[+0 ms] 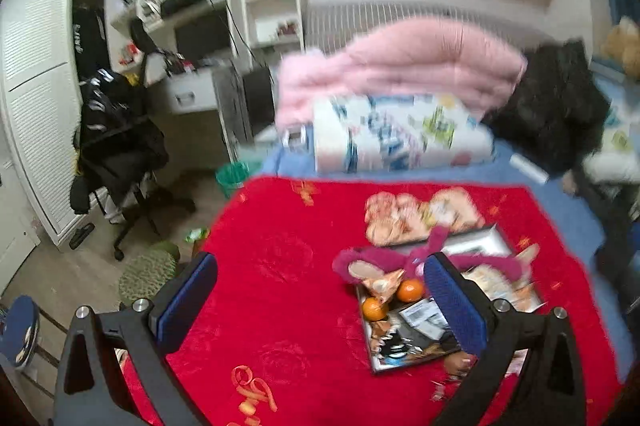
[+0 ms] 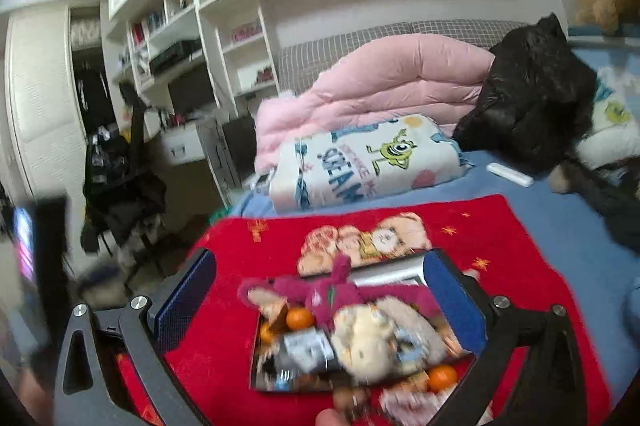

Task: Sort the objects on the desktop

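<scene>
The left hand-held gripper hangs with its jaws spread wide and nothing between them, over the bare left part of the red cloth. To its right sits the tray, already heaped: oranges, a magenta plush, packets. The right hand-held gripper is likewise wide open and empty, poised just above that tray, where a cream plush lies on top. Another orange sits at the tray's near right edge; whether inside or outside it, blur hides. Sorting looks largely done, judging by the bare cloth; only items near the tray's near edge seem left.
</scene>
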`<state>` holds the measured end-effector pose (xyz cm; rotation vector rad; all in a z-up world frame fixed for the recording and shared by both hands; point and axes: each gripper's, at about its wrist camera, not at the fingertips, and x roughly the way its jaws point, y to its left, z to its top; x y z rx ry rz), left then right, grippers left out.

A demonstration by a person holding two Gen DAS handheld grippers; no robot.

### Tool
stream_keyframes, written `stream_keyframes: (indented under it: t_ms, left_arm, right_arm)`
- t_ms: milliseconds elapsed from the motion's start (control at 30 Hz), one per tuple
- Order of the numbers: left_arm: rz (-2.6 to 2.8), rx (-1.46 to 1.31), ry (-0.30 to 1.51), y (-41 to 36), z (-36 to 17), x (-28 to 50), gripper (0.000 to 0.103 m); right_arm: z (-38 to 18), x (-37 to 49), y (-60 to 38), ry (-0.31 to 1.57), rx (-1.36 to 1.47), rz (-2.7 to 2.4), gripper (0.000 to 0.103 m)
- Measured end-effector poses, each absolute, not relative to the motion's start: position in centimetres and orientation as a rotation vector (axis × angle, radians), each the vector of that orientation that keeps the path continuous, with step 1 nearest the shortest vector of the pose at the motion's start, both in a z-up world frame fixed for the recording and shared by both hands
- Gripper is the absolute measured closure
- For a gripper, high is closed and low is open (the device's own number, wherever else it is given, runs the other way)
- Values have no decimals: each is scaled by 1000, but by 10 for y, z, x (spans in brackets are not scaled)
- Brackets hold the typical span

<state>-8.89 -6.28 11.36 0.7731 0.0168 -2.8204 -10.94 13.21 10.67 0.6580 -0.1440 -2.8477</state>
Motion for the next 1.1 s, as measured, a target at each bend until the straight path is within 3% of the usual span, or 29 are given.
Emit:
stream_keyframes:
  t_ms: [100,233,333,500,600,767,1100]
  left_arm:
    - [-2930,705,138,-65,152,-28,0]
    - [-3060,687,246,-69,176,47,0]
    - [-3164,682,348,-67,163,102,0]
    - [-3107,659,360,-57,90,164,0]
    - [-3077,781,396,-52,59,164,0]
    - [-3022,839,264,-40,48,150,0]
    - [-3032,882,106,-13,35,127,0]
  right_arm:
    - [143,-58,131,-11,619,-2870,0]
    - [186,12,153,-115,567,-2922,0]
    - [196,63,171,-131,535,-2926,0]
    - [133,138,202,-141,311,-3036,0]
    - [85,137,212,-201,529,-3010,0]
    - [57,147,192,-85,638,-2988,0]
    - [26,116,187,-185,765,-2853,0]
